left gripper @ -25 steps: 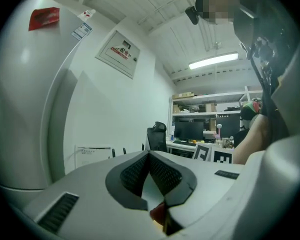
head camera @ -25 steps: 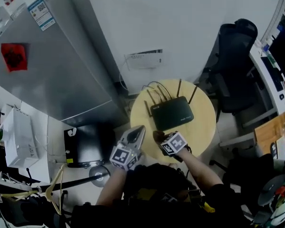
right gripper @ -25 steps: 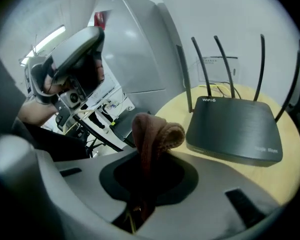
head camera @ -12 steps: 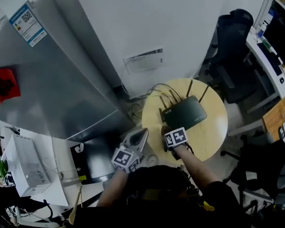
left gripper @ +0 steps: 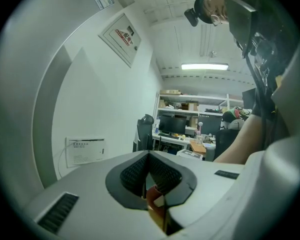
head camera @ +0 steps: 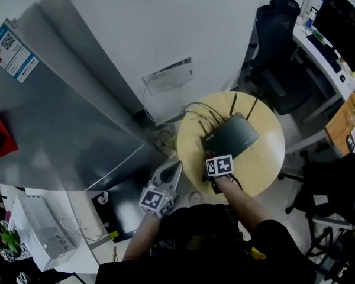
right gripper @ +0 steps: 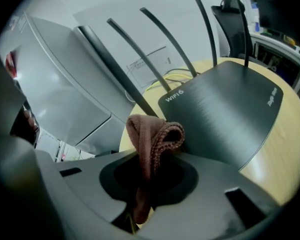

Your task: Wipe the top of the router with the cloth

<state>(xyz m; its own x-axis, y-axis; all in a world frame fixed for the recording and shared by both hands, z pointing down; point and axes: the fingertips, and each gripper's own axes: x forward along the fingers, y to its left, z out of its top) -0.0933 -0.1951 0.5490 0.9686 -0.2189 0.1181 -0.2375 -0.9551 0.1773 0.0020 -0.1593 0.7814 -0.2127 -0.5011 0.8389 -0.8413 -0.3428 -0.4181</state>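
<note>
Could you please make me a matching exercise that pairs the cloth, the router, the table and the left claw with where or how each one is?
Things:
1. brown knitted cloth
2. flat black router with antennas
3. round pale wooden table
4. left claw

Place or state:
A. closed, with nothing in it
B. lies on the table
C. carries the router
D. pinched in the right claw

Pairs: 1-D, 2-B, 3-C, 4-A.

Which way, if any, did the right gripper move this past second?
Yes: the right gripper, holding the cloth, has moved forward, up to the near edge of the router.
</note>
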